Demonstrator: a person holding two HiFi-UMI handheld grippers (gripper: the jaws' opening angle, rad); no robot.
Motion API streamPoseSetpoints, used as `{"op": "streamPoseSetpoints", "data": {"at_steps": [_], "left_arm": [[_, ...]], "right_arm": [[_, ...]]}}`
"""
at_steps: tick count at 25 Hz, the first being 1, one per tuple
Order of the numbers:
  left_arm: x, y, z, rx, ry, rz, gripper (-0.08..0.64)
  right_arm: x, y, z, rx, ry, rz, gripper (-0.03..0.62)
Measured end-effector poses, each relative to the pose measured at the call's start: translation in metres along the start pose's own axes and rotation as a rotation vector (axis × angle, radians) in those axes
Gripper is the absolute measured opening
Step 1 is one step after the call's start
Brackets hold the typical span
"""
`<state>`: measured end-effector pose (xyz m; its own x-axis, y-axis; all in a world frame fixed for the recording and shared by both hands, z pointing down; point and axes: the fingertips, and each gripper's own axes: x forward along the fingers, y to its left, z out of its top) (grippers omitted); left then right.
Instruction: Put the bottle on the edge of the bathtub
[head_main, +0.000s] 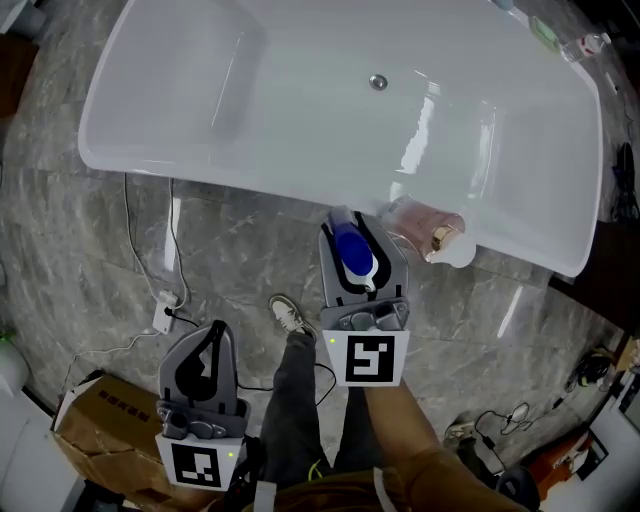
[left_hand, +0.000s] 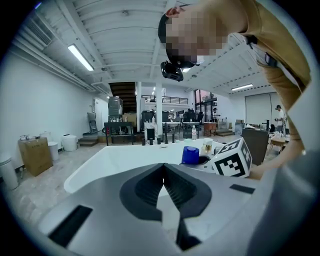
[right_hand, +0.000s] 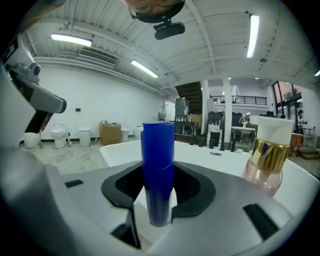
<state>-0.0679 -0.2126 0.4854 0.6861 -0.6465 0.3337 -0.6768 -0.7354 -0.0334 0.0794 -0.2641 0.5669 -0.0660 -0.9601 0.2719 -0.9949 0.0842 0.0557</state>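
Note:
A blue bottle (head_main: 353, 256) stands between the jaws of my right gripper (head_main: 350, 228), which is shut on it just in front of the near rim of the white bathtub (head_main: 300, 187). In the right gripper view the blue bottle (right_hand: 157, 170) rises upright from the right gripper (right_hand: 158, 187), with the bathtub (right_hand: 210, 156) behind it. A pink bottle (head_main: 425, 230) with a gold collar and white cap rests on the rim to the right; the same pink bottle (right_hand: 265, 160) shows close by. My left gripper (head_main: 216, 330) hangs low at the left, shut and empty (left_hand: 163, 167).
A cardboard box (head_main: 95, 420) sits at the lower left on the stone floor. A power strip with a white cable (head_main: 165, 312) lies beside the tub. The person's shoe (head_main: 291, 315) is below the right gripper. Cables and gear (head_main: 500, 420) lie at the lower right.

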Motion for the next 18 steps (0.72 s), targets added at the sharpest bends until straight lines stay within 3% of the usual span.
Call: {"op": "streamPoseSetpoints", "data": {"at_steps": [18], "left_arm": [[0.006, 0.007, -0.023, -0.020, 0.038, -0.016, 0.006]], "right_arm": [[0.045, 0.001, -0.029, 0.008, 0.012, -0.023, 0.161]]}}
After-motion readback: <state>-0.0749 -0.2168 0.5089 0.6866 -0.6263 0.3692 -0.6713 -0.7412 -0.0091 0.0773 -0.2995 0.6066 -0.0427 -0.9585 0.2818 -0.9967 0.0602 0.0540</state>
